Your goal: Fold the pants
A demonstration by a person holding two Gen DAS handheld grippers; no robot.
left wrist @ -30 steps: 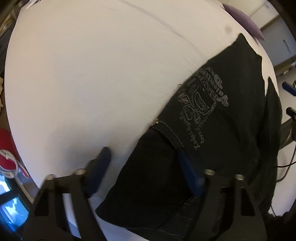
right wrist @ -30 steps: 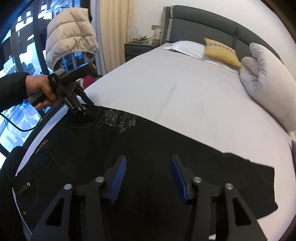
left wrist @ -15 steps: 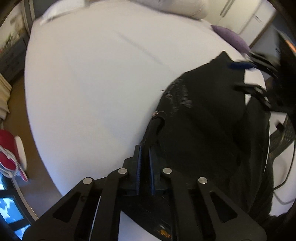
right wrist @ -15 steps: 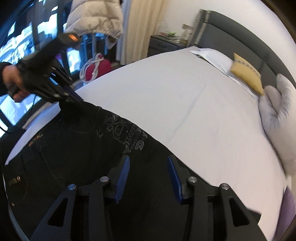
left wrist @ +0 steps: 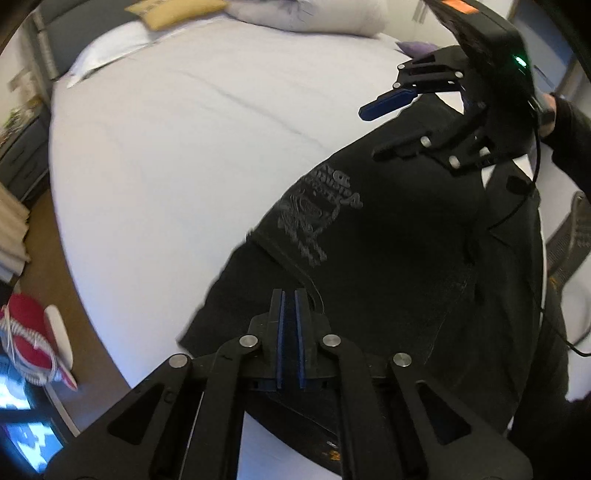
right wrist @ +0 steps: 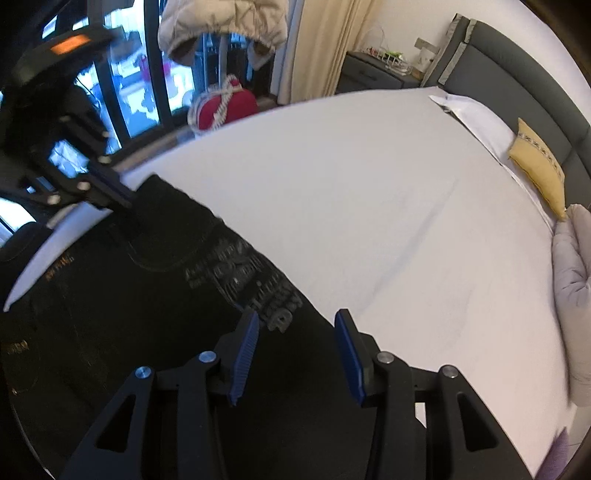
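Black pants (left wrist: 388, 258) with a grey printed graphic lie spread along the near edge of the white bed (left wrist: 192, 147). My left gripper (left wrist: 290, 295) is shut on the pants' waist edge and holds it slightly raised; it also shows in the right wrist view (right wrist: 122, 199) at the pants' far-left corner. My right gripper (right wrist: 295, 332) is open and hovers over the pants beside the graphic (right wrist: 251, 284), its jaws astride the pants' far edge; in the left wrist view it (left wrist: 391, 122) hangs above the leg part.
Pillows (right wrist: 576, 280), a yellow cushion (right wrist: 539, 166) and a grey headboard (right wrist: 509, 62) are at the bed's head. A red bag (right wrist: 225, 107) lies on the floor by the window. A puffy jacket (right wrist: 221, 22) hangs above. A nightstand (right wrist: 373, 70) stands beside the bed.
My left gripper closed on the pants' waist edge and lifted it. My right gripper moved along the pants toward the graphic, staying open.
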